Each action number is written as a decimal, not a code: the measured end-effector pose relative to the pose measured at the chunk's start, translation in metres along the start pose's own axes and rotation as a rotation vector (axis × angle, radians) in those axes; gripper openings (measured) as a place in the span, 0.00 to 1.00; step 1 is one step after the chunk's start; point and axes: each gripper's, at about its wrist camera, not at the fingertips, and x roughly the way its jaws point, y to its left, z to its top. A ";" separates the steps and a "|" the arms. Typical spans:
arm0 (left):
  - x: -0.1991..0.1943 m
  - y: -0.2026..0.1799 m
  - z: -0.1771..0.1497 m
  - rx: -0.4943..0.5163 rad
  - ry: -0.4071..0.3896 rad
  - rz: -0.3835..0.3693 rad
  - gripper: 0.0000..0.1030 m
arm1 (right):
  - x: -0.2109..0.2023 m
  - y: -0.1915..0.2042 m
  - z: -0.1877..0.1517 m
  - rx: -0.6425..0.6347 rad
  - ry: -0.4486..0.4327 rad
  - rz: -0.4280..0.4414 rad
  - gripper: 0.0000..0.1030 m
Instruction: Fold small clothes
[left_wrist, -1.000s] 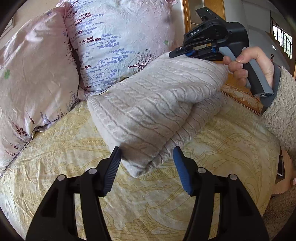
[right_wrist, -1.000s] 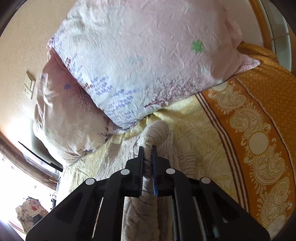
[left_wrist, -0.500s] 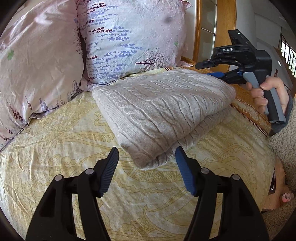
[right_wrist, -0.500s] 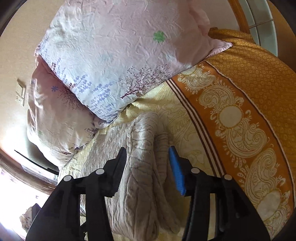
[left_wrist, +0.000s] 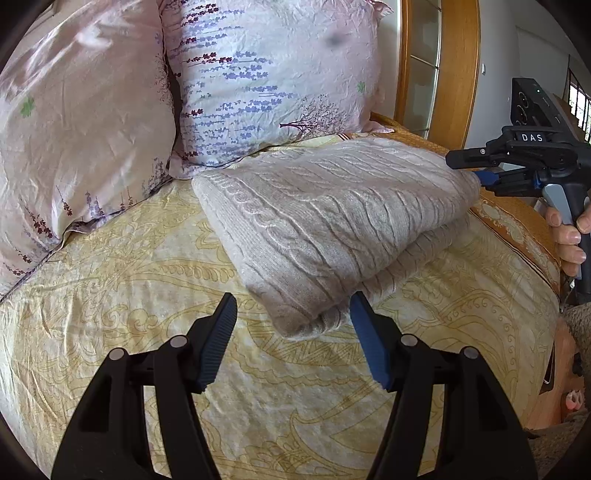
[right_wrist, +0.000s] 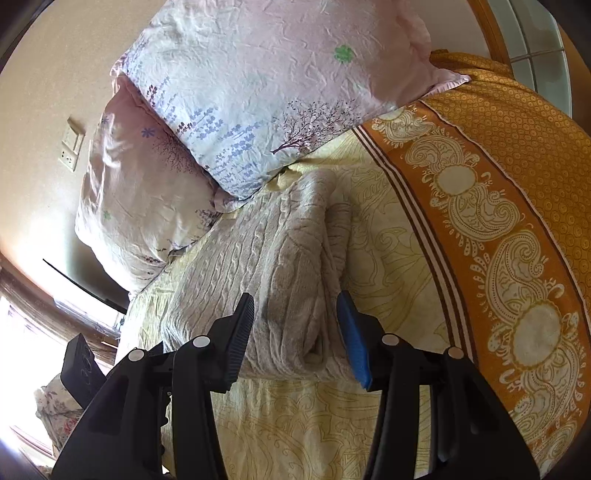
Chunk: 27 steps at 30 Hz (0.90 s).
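A folded beige cable-knit sweater (left_wrist: 332, 221) lies flat on the yellow patterned bedsheet (left_wrist: 147, 295); it also shows in the right wrist view (right_wrist: 273, 273). My left gripper (left_wrist: 290, 314) is open, its jaws either side of the sweater's near corner without gripping it. My right gripper (right_wrist: 295, 314) is open at the sweater's right end, jaws apart around the folded edge. The right gripper also shows in the left wrist view (left_wrist: 476, 173), held in a hand at the sweater's far right edge.
Two floral pillows (left_wrist: 266, 81) (left_wrist: 74, 129) lean at the head of the bed behind the sweater. An orange paisley border (right_wrist: 498, 221) runs along the bed's side. A wooden door frame (left_wrist: 454, 70) stands beyond the bed.
My right gripper was shut on the sweater's edge and held it up; it opened and the sweater now lies flat. My left gripper stayed open and drew back slightly.
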 end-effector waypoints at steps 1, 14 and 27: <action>0.000 -0.001 0.000 0.005 -0.001 0.006 0.61 | 0.002 0.000 -0.001 -0.001 0.007 -0.002 0.47; 0.007 0.003 0.004 -0.026 0.003 0.012 0.44 | -0.004 0.009 -0.004 -0.049 -0.045 0.011 0.11; 0.001 0.007 -0.002 -0.031 -0.001 0.025 0.45 | -0.017 0.020 -0.020 -0.100 -0.117 -0.056 0.10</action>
